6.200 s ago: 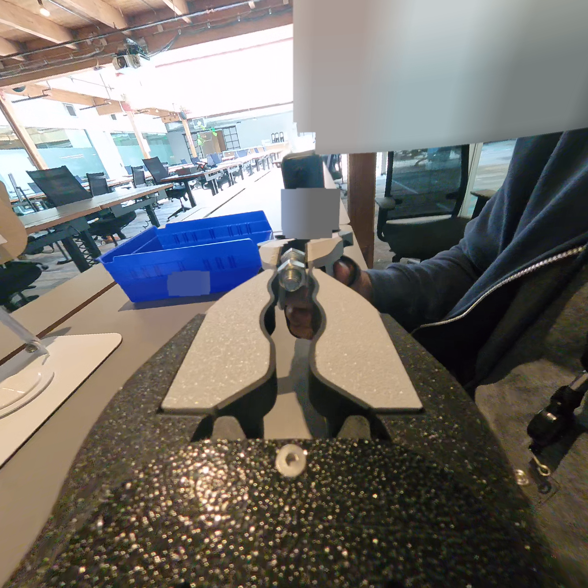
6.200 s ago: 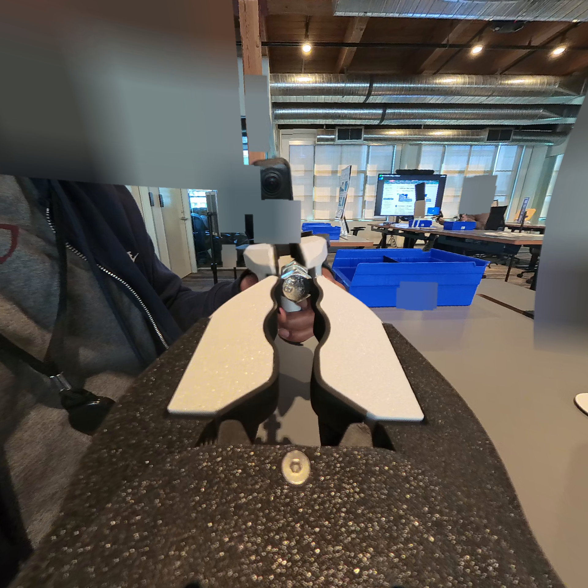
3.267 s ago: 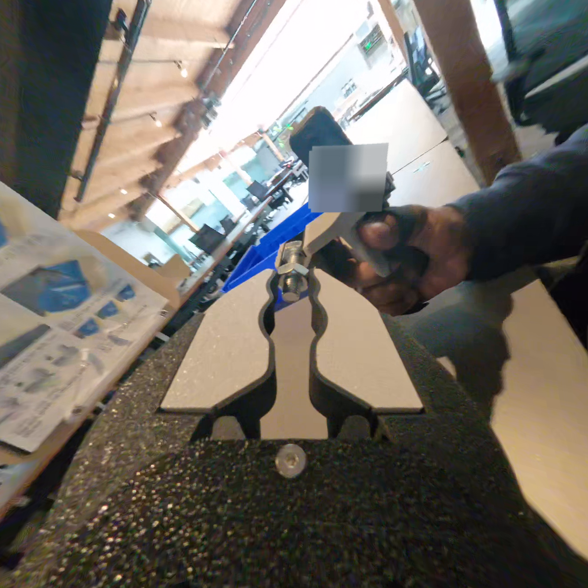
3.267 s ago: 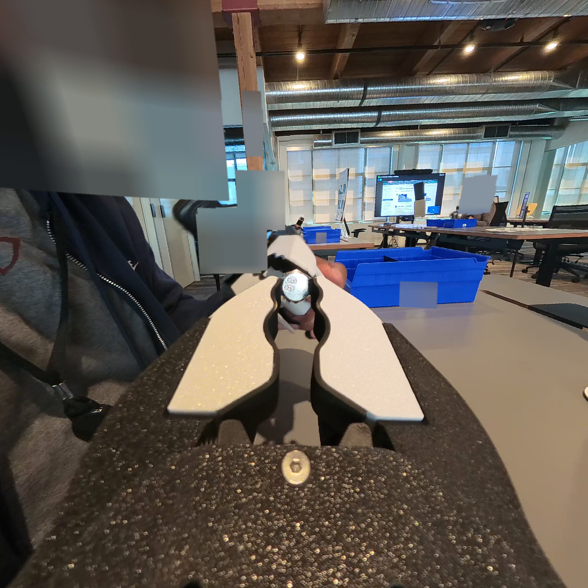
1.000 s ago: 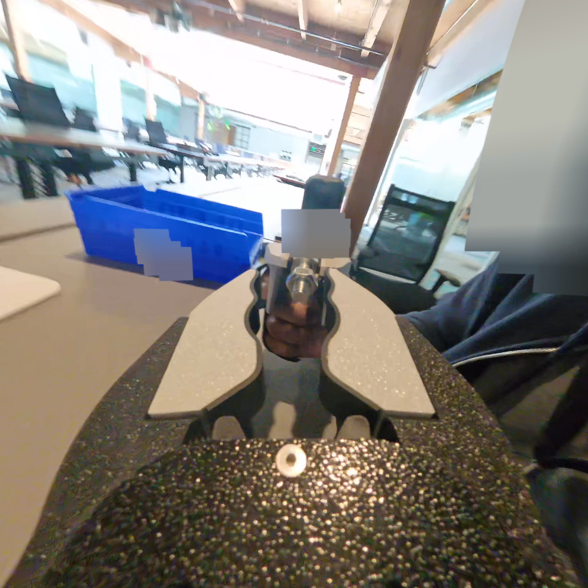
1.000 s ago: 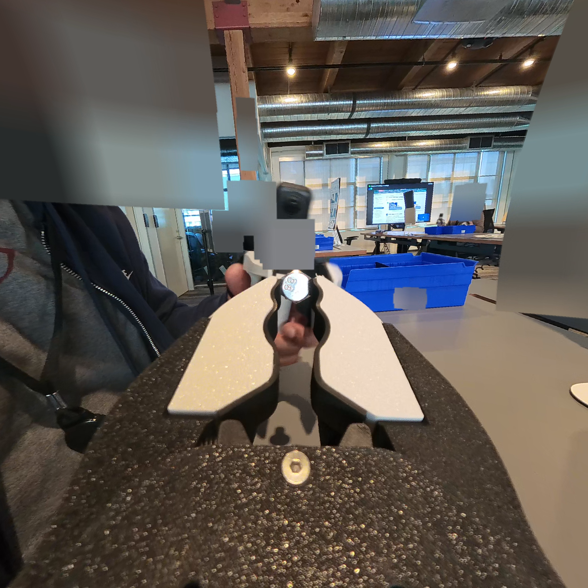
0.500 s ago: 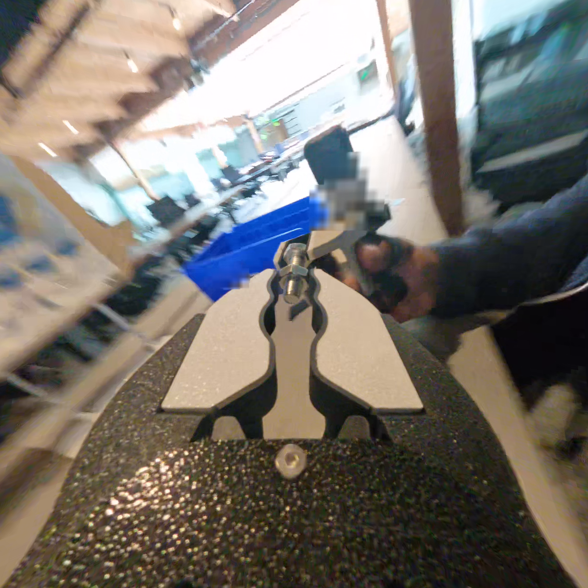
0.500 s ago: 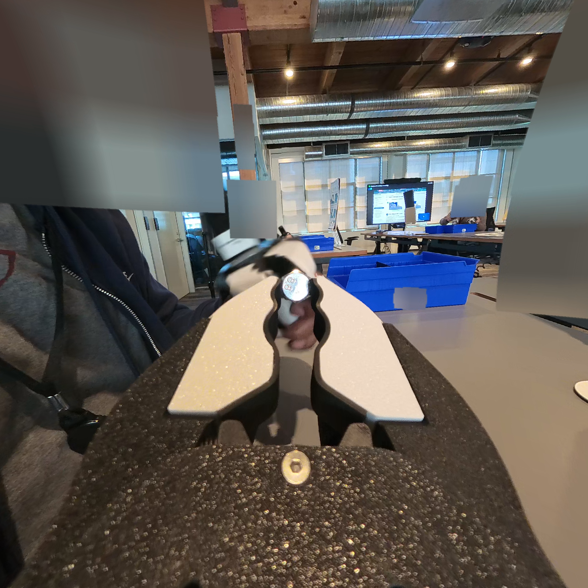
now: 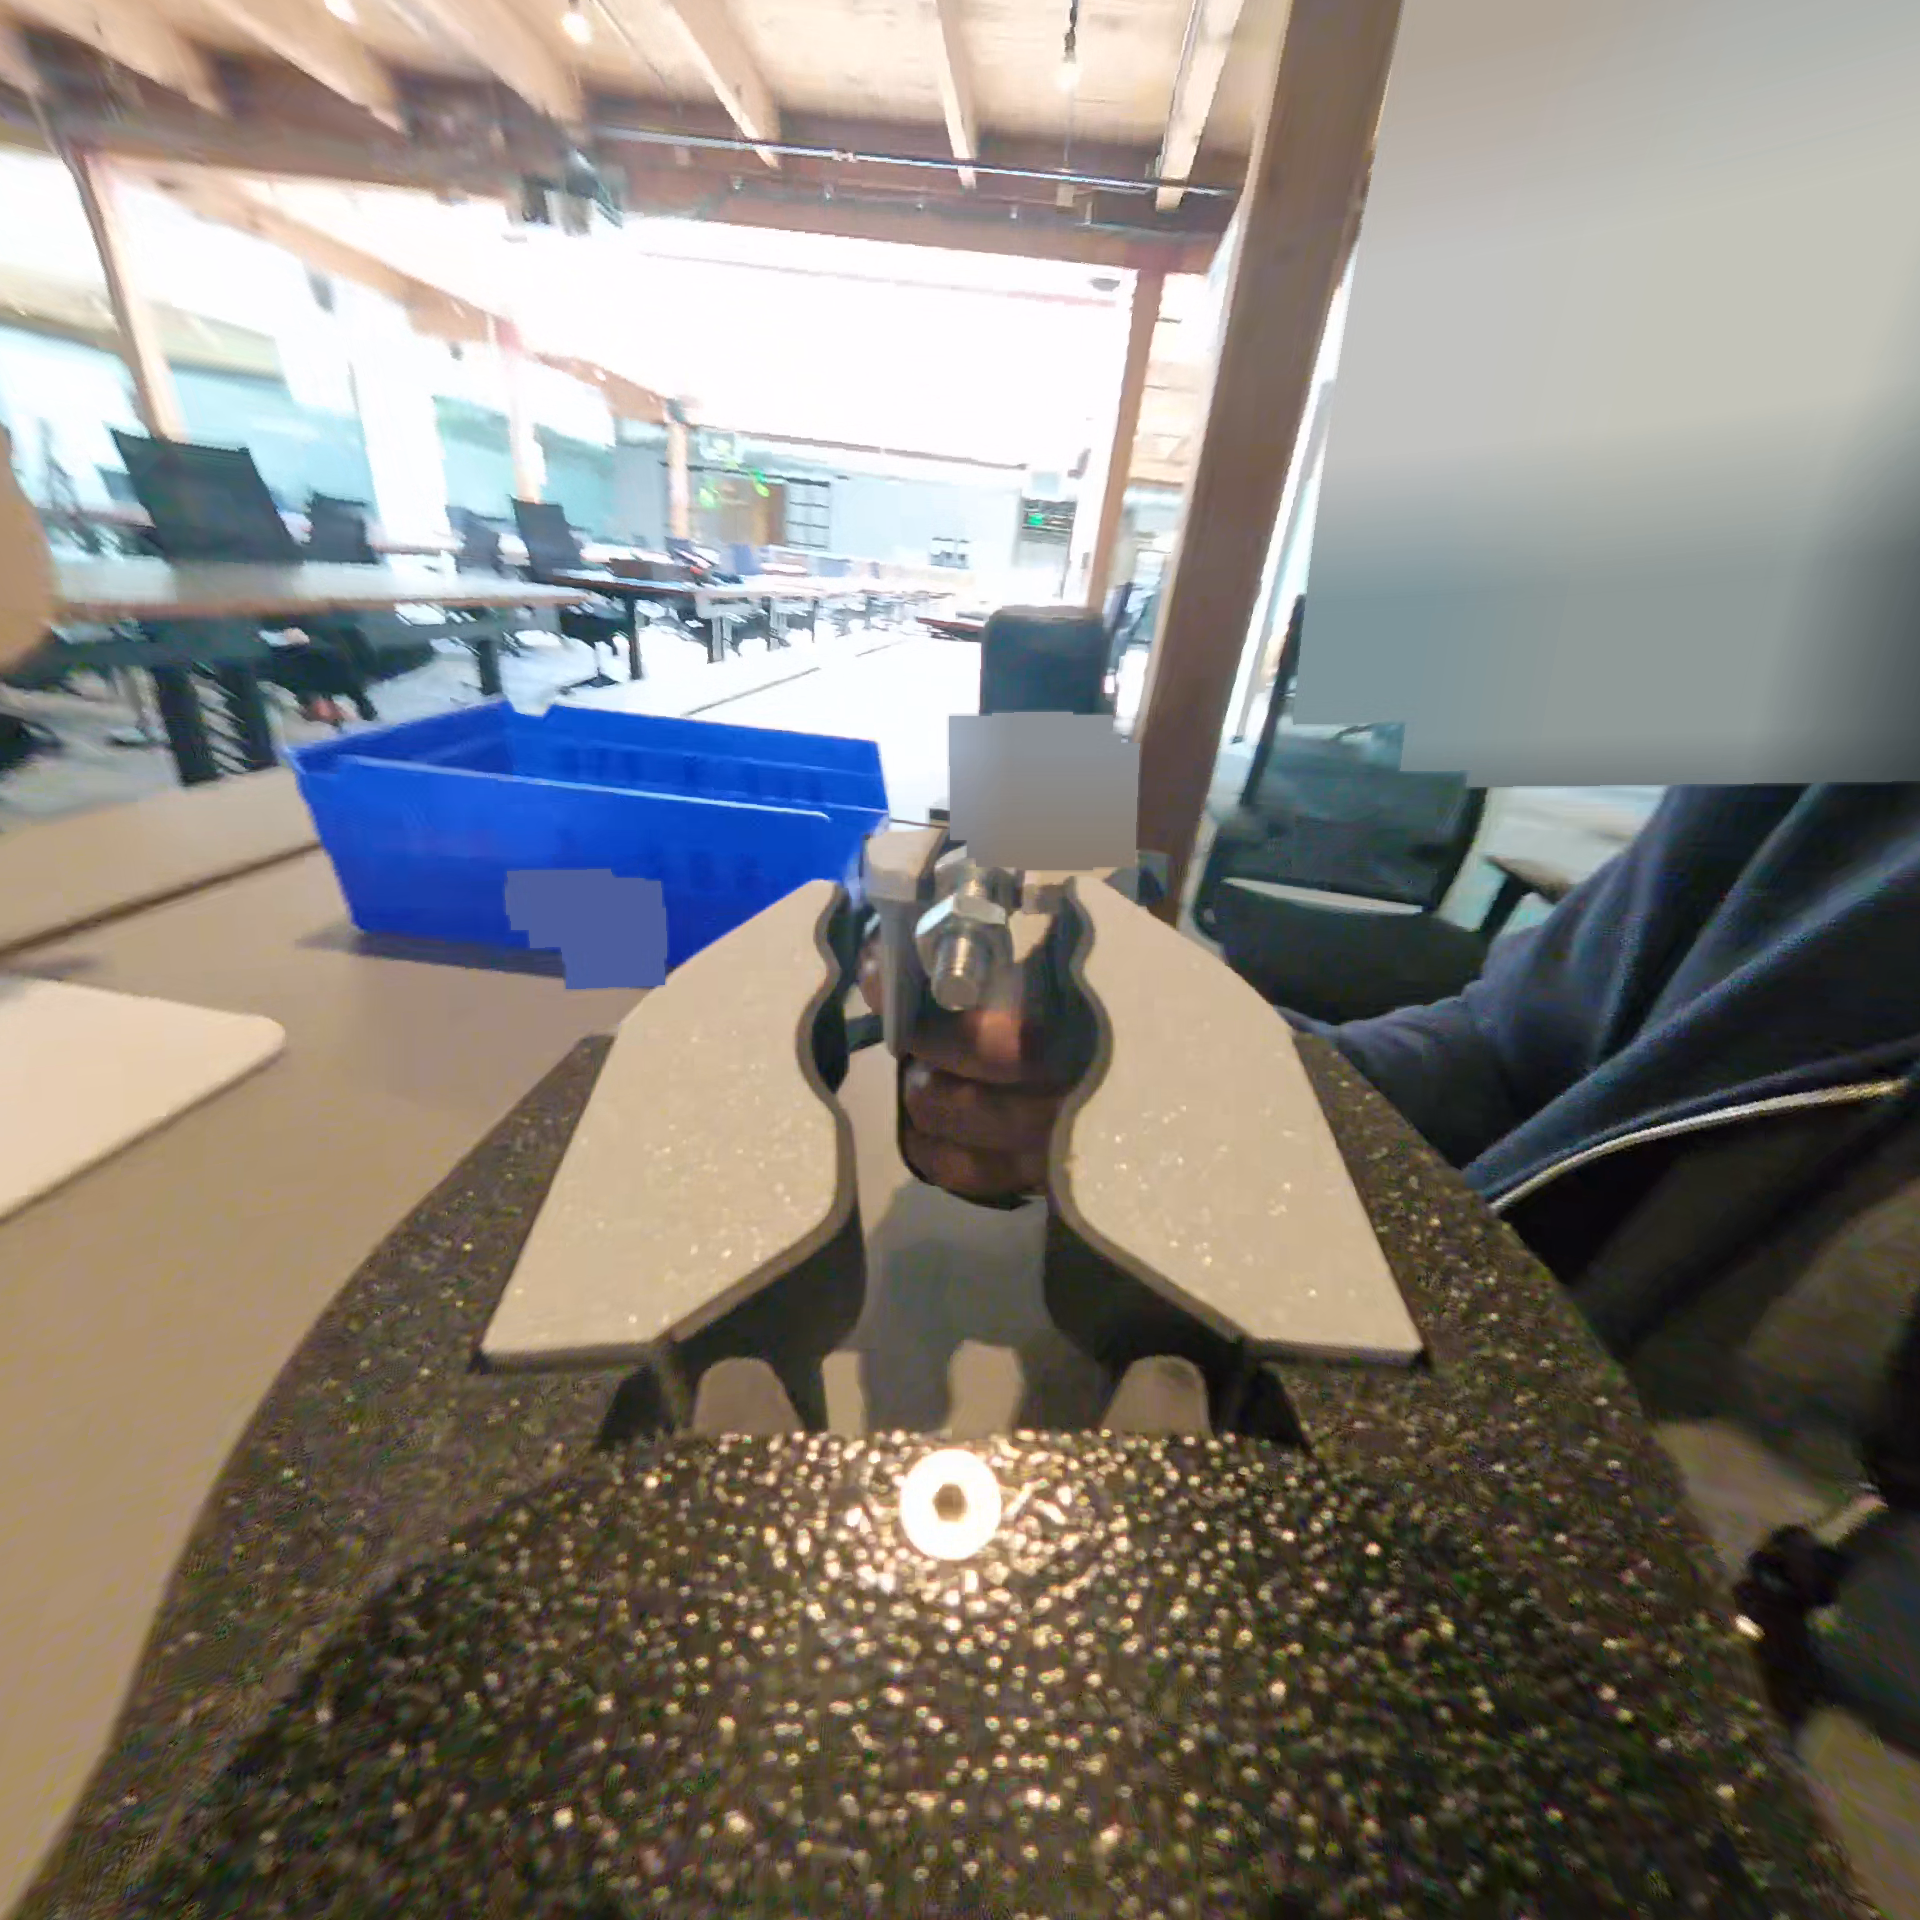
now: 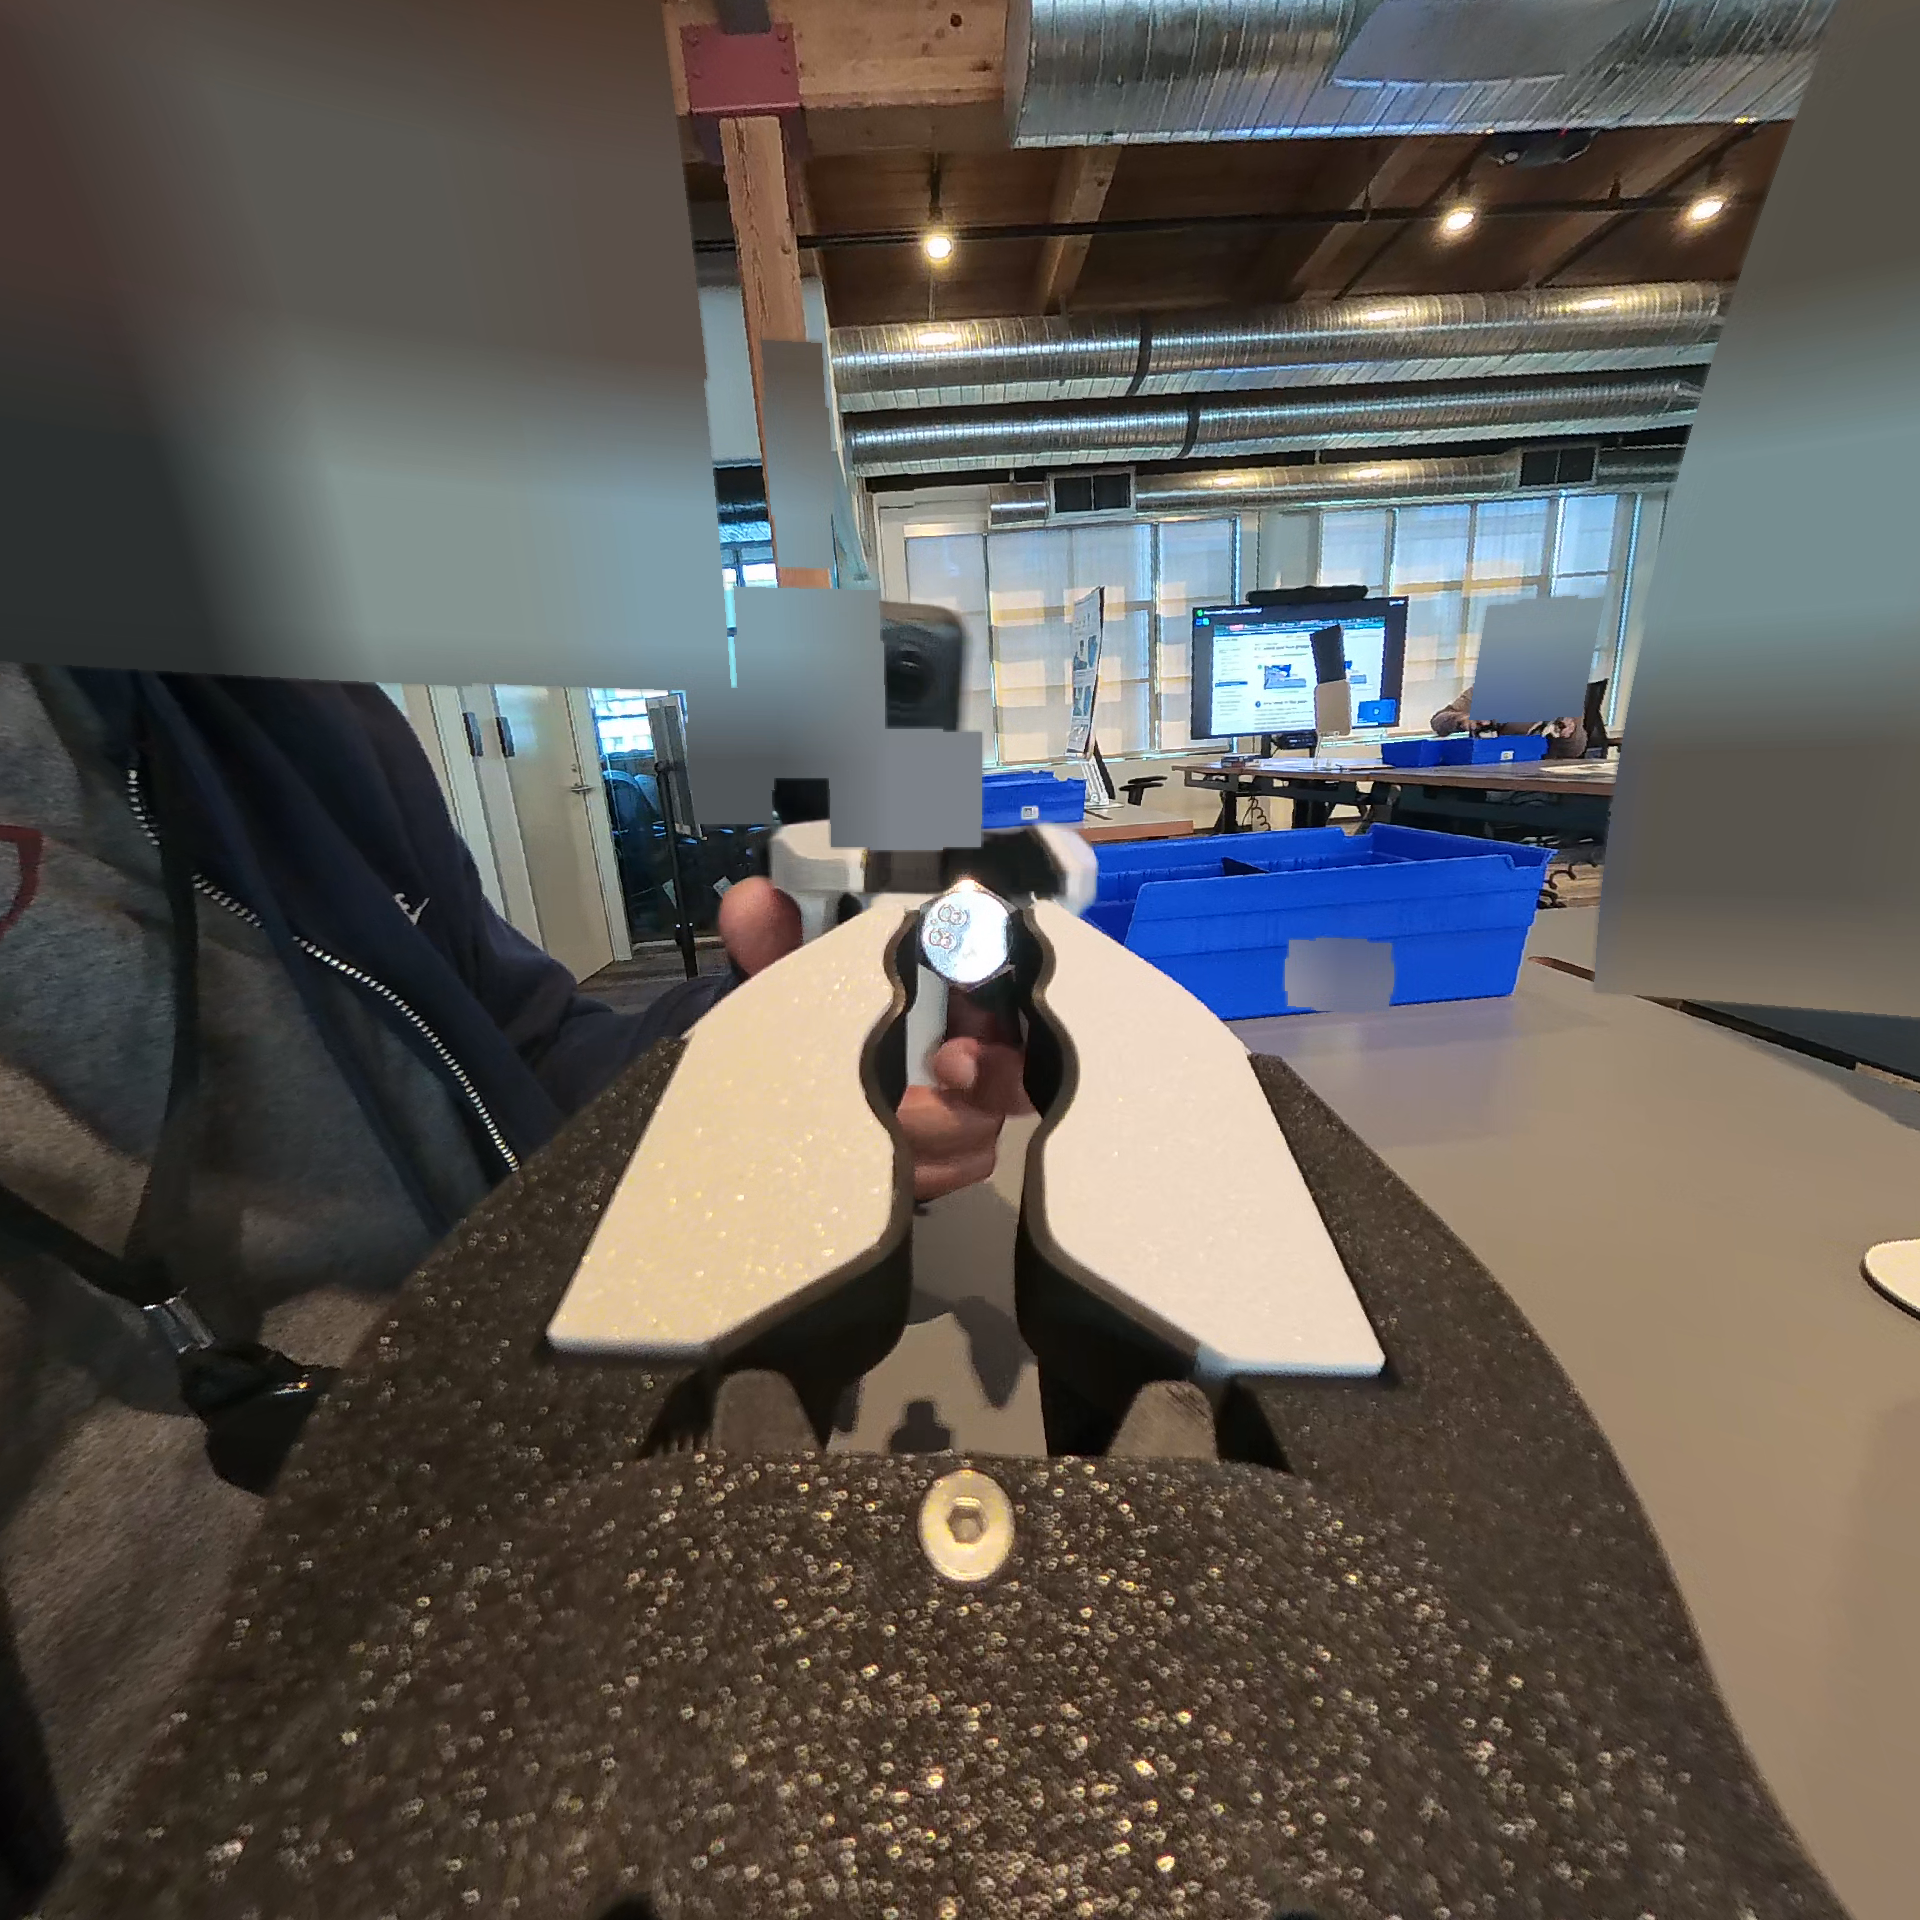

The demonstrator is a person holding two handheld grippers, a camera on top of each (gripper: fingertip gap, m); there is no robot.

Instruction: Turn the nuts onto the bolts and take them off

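The right gripper [image 10: 961,961] clamped the hex bolt's [image 10: 961,948] head; the left gripper [image 9: 961,935], fingers parted, flanked the nut [image 9: 961,920], partway along the thread with turning apparently left.

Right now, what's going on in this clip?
A person holds two grippers facing each other above a grey table. The right gripper is clamped on the bolt at its head. The left gripper, jaws open, surrounds the nut, which is threaded onto the bolt. A blue bin sits behind.
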